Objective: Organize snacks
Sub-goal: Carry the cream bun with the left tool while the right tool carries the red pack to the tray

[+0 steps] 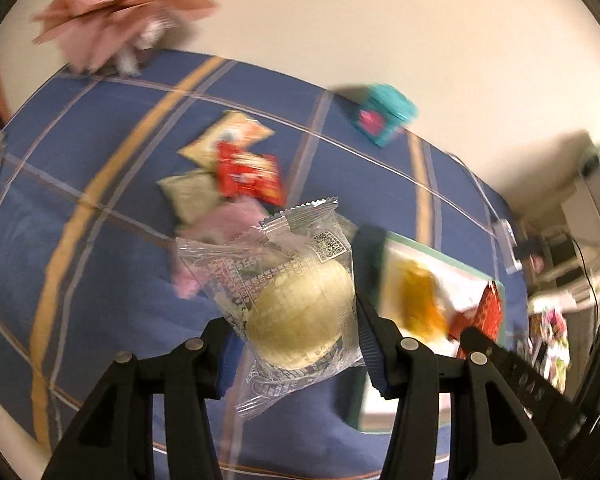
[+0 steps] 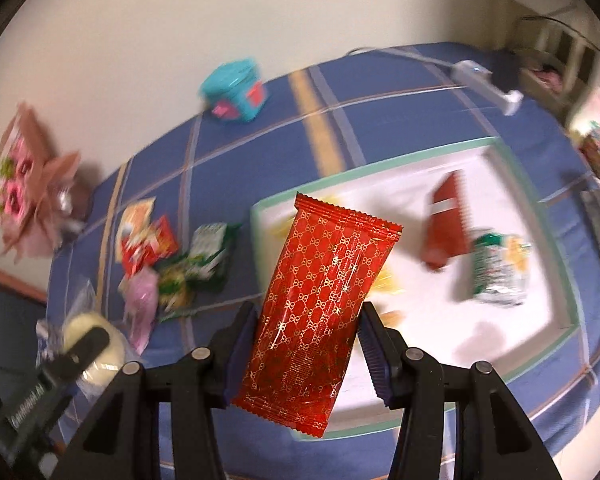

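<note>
Blue plaid tablecloth [image 2: 380, 92] against a cream wall. Centre frame, the right gripper [image 2: 308, 344] clamps a glossy red packet [image 2: 320, 300] patterned in gold, held above the white tray's [image 2: 500, 152] near edge. The left gripper [image 1: 292, 332] pinches a clear wrapper with a pale round cake [image 1: 300, 312], likely a pastry. Blurred loose snacks [image 2: 168, 264] lie at left.

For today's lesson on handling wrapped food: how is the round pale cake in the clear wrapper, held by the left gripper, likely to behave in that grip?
The round cake probably dents easily, so the left gripper should squeeze gently. Its clear wrapper looks glossy and loose, so it may slip or crumple. Being domed, the cake might shift or rotate between the pads.
</note>
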`<state>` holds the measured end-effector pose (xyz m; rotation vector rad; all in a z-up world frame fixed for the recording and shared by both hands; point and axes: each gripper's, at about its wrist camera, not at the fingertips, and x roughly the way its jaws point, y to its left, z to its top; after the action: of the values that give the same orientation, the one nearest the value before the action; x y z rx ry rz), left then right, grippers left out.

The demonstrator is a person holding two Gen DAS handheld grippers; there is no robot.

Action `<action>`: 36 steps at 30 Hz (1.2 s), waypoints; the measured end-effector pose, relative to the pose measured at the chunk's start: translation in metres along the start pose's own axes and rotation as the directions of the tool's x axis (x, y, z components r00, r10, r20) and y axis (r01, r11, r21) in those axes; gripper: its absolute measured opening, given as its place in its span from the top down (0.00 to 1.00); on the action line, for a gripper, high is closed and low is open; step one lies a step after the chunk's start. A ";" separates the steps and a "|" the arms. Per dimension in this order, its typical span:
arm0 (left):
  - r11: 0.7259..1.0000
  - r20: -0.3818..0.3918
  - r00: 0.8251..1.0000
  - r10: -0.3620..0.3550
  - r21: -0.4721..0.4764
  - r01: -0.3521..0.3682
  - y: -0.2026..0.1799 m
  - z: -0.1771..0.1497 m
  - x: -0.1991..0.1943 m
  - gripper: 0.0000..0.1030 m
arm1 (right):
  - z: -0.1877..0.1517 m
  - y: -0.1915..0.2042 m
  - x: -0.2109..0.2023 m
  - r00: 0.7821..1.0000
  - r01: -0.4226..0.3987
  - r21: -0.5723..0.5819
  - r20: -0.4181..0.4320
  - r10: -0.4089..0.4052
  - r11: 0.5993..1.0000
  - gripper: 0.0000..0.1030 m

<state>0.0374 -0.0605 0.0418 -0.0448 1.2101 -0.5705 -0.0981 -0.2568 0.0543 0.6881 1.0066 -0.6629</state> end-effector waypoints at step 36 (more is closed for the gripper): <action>0.936 -0.201 0.975 0.090 0.351 -0.014 -0.130 -0.073 0.099 0.49 | 0.004 -0.105 0.046 0.974 0.168 0.063 -0.163 -0.156 0.984 0.48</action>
<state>-0.0554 -0.1959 -0.0281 0.3572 1.2983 -0.7497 -0.1588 -0.3326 -0.0070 0.7396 1.1973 -0.8024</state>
